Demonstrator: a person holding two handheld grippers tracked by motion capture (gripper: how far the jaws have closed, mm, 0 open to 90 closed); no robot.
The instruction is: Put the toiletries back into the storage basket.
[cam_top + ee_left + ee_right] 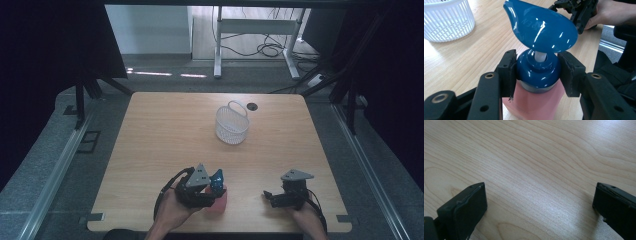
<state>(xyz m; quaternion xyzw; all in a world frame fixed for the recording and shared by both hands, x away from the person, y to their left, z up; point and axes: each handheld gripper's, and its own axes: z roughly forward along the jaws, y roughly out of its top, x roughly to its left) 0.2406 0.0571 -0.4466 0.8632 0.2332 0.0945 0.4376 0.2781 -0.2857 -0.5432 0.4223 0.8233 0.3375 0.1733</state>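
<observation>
Left gripper (537, 72) clamped on pink pump bottle (534, 100) blue collar; right gripper (540, 205) wide apart over bare tabletop (536, 157).

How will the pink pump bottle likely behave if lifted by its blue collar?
The pump bottle is gripped at its glossy collar by the left gripper, so it may slip. The wide pump head overhangs, so it could tip. Its body looks rigid.

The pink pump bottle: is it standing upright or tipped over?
Upright. The pump bottle stands on the table, blue pump head on top, with the left gripper closed around its collar.
</observation>
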